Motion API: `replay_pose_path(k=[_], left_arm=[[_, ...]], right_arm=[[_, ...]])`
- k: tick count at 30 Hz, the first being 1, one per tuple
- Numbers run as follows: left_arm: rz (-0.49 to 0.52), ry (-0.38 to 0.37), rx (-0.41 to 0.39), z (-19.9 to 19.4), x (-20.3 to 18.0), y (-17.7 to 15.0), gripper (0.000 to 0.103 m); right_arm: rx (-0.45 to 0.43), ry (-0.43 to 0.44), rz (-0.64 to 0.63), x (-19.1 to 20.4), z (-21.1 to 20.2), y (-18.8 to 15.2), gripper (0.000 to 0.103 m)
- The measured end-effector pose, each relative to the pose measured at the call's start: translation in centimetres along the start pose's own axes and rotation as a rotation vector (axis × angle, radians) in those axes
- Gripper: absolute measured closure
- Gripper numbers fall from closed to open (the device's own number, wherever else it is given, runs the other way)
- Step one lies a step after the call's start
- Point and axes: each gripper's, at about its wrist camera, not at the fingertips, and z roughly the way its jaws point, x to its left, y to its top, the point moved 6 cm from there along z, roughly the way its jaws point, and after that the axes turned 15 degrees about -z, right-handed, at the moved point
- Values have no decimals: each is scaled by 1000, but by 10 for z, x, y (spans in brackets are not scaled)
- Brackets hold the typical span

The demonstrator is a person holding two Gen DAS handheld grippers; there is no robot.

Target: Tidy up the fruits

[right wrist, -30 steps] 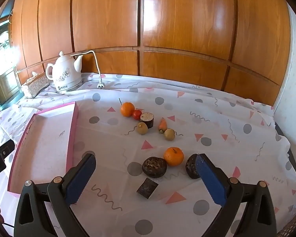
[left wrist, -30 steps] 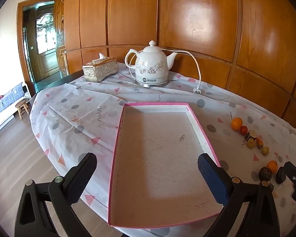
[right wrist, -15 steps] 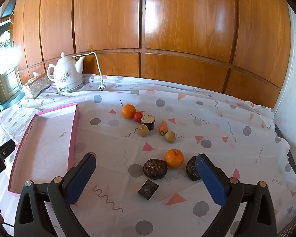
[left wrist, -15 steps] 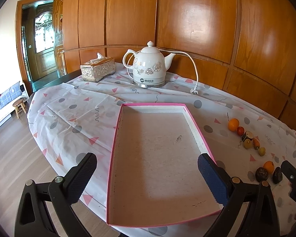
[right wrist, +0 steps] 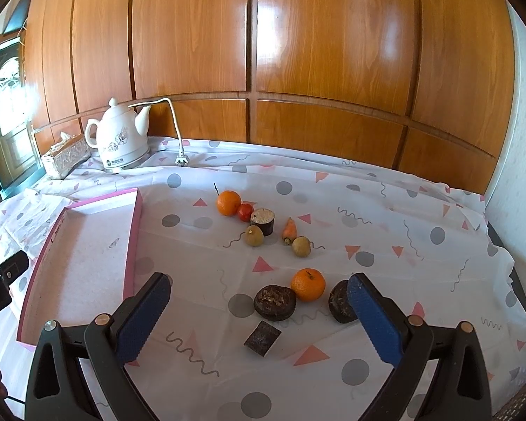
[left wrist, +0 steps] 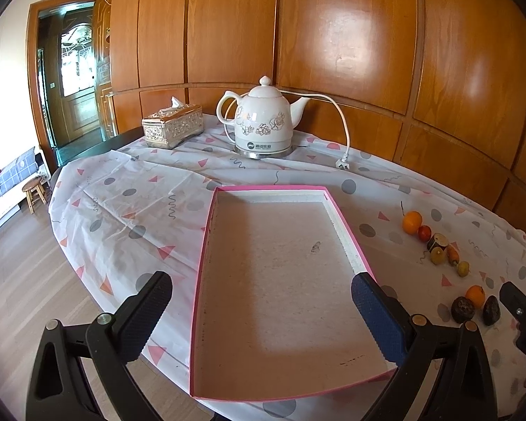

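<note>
- L gripper (left wrist: 261, 300): held low over the near end of the pink tray (left wrist: 207, 245), fingers pointing fwd along it. Jaws spread wide, nothing between them, touching nothing.
- R gripper (right wrist: 259, 303): level, over the tablecloth (right wrist: 385, 210) w/ the near fruit group ahead. Jaws spread wide, holding nothing; the R finger pad (right wrist: 371, 315) overlaps a dark fruit (right wrist: 338, 301) in view, can't tell if they touch.
- Near group: dark cube-ish piece (right wrist: 262, 338) closest, then a dark round fruit (right wrist: 274, 302) touching or just beside an orange (right wrist: 308, 284), w/ the other dark fruit to the R.
- Far group: two small yellow-green fruits (right wrist: 254, 235), a small carrot-like piece (right wrist: 289, 228), a dark cylinder w/ pale top (right wrist: 262, 221), a small red fruit (right wrist: 245, 212) touching a second orange (right wrist: 228, 203). Types of the dark ones hard to tell at this res.
- All fruit sits on the cloth, R of the tray; tray interior holds no fruit.
- Tray: shallow, rectangular, pale speckled floor, pink rim, near end reaching the table edge.
- Further back: white floral kettle (left wrist: 261, 124) on its base, cord and plug (left wrist: 343, 165) lying on the cloth; ornate tissue box (left wrist: 173, 129) to its L.
- Room: wood-panel wall (left wrist: 350, 35) behind, a doorway (left wrist: 70, 80) far L, wood floor w/ a small stool (left wrist: 35, 191).
</note>
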Motion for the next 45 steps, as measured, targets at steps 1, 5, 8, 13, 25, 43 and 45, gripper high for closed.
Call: replay_pose_path(k=[1,5,8,13,25,43,45], left_arm=[[0,0,0,0,0,0,0],[-1,-2,1,-1,0,1,0],[-1,-2,0,-1,-1,1,0],[-1,-5,-4,-3,-2,1,0],[0,-9,-8,-6,-4,2,0],[26,-46,25,-4,-14,-4,0],[30,-66,35,-3,-18,-5,0]], right_arm=[[-2,1,1,0,0,0,0],[-4,0,2,0,-1,0,0],[-5,-1,0,0,-2,0,0],[-11,-2,0,1,-4,1,0],[-22,-4,3,0,-7,2,0],[5,8,9,-7,1,-4,0],[14,10,8,-10,3,-5,0]])
